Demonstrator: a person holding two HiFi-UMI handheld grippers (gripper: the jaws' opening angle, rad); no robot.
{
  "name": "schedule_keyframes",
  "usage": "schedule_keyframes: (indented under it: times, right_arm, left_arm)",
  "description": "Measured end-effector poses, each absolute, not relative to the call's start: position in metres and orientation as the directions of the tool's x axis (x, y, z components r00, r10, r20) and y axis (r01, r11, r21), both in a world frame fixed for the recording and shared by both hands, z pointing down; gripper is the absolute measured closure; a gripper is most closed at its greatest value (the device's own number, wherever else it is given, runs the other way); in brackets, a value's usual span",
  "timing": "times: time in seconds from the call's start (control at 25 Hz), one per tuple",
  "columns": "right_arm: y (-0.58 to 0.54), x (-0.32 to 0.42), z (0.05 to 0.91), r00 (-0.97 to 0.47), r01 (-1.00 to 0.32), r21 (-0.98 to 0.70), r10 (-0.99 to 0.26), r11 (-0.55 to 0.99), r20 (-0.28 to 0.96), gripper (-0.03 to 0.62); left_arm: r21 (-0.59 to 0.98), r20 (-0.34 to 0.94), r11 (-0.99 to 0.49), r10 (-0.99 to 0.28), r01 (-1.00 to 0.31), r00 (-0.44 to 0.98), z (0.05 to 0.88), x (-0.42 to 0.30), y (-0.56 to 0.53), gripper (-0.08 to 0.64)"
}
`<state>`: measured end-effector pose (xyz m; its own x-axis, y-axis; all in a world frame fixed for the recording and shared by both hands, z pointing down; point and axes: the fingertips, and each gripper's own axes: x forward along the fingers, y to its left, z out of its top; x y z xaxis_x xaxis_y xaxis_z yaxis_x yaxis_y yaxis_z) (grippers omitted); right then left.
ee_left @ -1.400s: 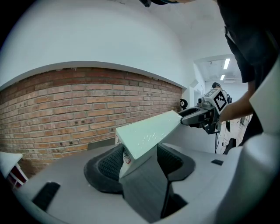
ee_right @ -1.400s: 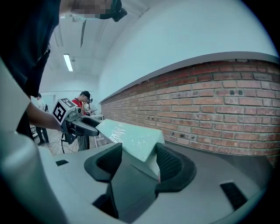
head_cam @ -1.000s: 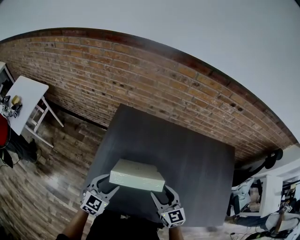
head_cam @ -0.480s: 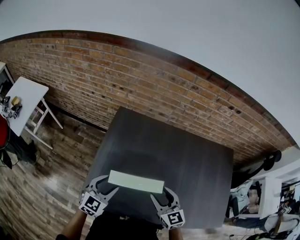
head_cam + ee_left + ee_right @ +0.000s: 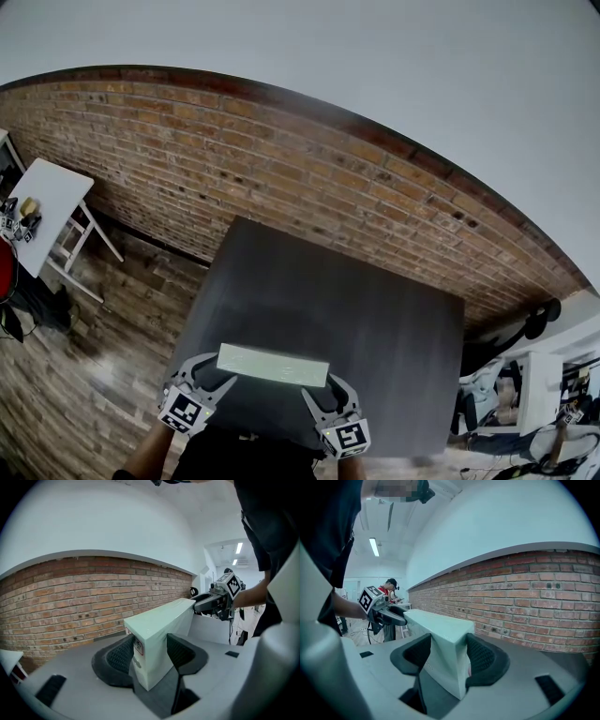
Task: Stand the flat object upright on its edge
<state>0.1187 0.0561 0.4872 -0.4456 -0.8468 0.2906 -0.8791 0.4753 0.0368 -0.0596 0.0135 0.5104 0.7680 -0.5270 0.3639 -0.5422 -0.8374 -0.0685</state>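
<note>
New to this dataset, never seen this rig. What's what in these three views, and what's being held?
No robot here: a person holds a two-jaw gripper in each hand. The head view comes from a head-worn camera looking down at a dark table by a brick wall. The other two views come from cameras riding on the grippers, looking along their jaws. The object is a flat pale green box, narrow face up. The left gripper is shut on one end, the right gripper on the other. Whether the box touches the table I can't tell.
</note>
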Motion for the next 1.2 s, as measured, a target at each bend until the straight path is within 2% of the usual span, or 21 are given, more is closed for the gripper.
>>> schedule_keyframes:
  times: [1.2]
  right_arm:
    - [0.056,0.179,0.485,-0.332,-0.940,-0.028,-0.898,0.339,0.288,0.347]
  left_arm:
    - [-0.019,0.382,-0.897,-0.415,-0.442,0.826,0.507,0.007,-0.012,0.322]
